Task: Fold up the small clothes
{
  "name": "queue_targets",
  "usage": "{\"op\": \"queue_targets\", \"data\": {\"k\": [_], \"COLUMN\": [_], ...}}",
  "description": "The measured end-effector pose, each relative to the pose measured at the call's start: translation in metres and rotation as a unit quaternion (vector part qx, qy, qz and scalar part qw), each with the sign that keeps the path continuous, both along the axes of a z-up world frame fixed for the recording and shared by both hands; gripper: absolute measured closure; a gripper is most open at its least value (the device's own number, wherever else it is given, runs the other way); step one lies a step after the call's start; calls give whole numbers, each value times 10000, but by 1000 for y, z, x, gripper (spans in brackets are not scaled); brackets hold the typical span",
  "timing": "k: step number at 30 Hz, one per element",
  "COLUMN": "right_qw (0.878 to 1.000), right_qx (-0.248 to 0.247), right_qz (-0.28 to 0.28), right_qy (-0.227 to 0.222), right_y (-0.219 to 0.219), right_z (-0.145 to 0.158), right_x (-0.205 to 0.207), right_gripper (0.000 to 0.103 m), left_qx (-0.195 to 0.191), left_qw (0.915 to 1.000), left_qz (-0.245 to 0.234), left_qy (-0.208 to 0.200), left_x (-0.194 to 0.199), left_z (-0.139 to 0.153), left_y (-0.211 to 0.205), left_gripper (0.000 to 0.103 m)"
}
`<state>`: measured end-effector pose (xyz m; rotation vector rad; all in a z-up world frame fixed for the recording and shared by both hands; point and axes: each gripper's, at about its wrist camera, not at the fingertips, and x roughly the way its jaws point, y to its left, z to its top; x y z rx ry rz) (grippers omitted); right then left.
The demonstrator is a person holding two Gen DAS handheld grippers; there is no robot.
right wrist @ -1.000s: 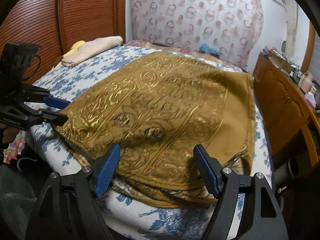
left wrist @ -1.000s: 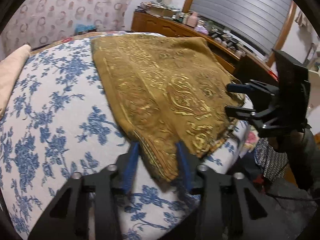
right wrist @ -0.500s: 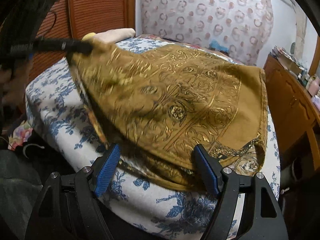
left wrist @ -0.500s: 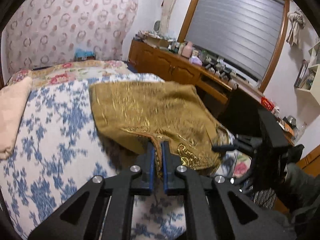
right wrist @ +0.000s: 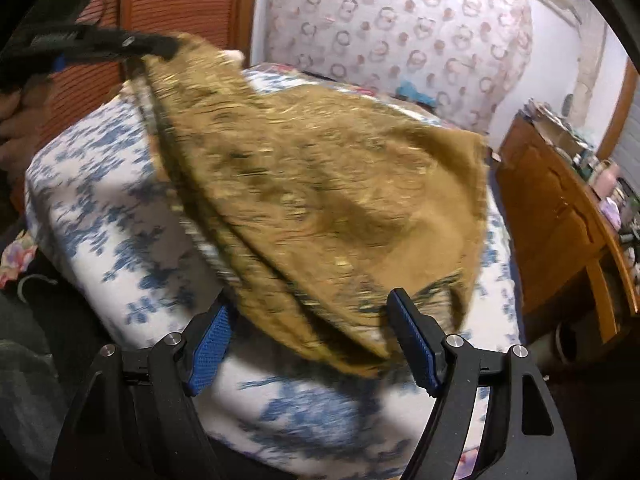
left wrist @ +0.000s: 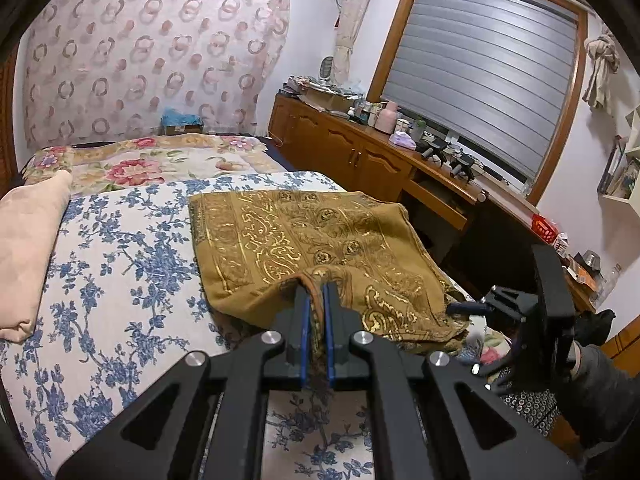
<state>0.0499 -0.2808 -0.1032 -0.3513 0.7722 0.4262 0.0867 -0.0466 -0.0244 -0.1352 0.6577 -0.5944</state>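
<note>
A gold-patterned brown cloth lies on the bed with the blue-flowered sheet. My left gripper is shut on its near corner and holds that corner up off the sheet. In the right wrist view the left gripper is at the top left, and the cloth slopes down from it in a blurred drape. My right gripper stands open at the cloth's low near edge, which lies between the wide blue pads without being pressed. In the left wrist view the right gripper sits at the cloth's right corner.
A peach pillow lies at the bed's left side and a flowered quilt at its far end. A wooden cabinet crowded with small items runs along the right wall, close to the bed edge. A hand shows at the left.
The left gripper closed on the cloth's near corner and rose with it, lifting that side off the bed. The right gripper stayed open at the cloth's other near corner.
</note>
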Motion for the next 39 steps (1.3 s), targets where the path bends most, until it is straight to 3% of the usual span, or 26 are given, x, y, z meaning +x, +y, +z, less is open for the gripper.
{"op": "queue_targets", "data": {"k": [1,3,4,5,8,16,20,27,34,39], "right_qw": [10000,9999,9996,9993,9990,9958,9951,9977,9991,9989], "right_qx": [15,109,208,329,440,402,339,437,410,454], "right_qz": [-68,-19,41,71,112,69,11,-89,-4,5], "right_qy": [-6,103,183,191,52,-825,-925,-510,-79,81], "right_y": [-6,-13,-16,-19,-20,-13,-7,-11,-11,-12], "right_z": [2,5,7,10,24,82,88,69,37,28], "right_x": [5,12,16,20,29,83,124,195,230,244], "right_gripper": [26,52,72,82,94,98,98,98,98,98], "left_qx": [-11,-42,-63,-69,-23,37,155,418,583,595], "left_qw": [10000,10000,9999,9999,9999,9991,9984,9973,9961,9961], "left_qz": [31,69,78,88,143,387,513,574,469,529], "left_qy": [-3,-5,-4,-10,-60,-154,-161,203,457,380], "left_x": [1,3,4,5,10,56,91,164,198,201], "left_z": [0,1,1,1,3,13,16,-2,-22,-17], "left_y": [2,4,5,6,5,10,8,-1,-6,2], "left_gripper": [99,99,99,99,99,99,99,98,97,80]}}
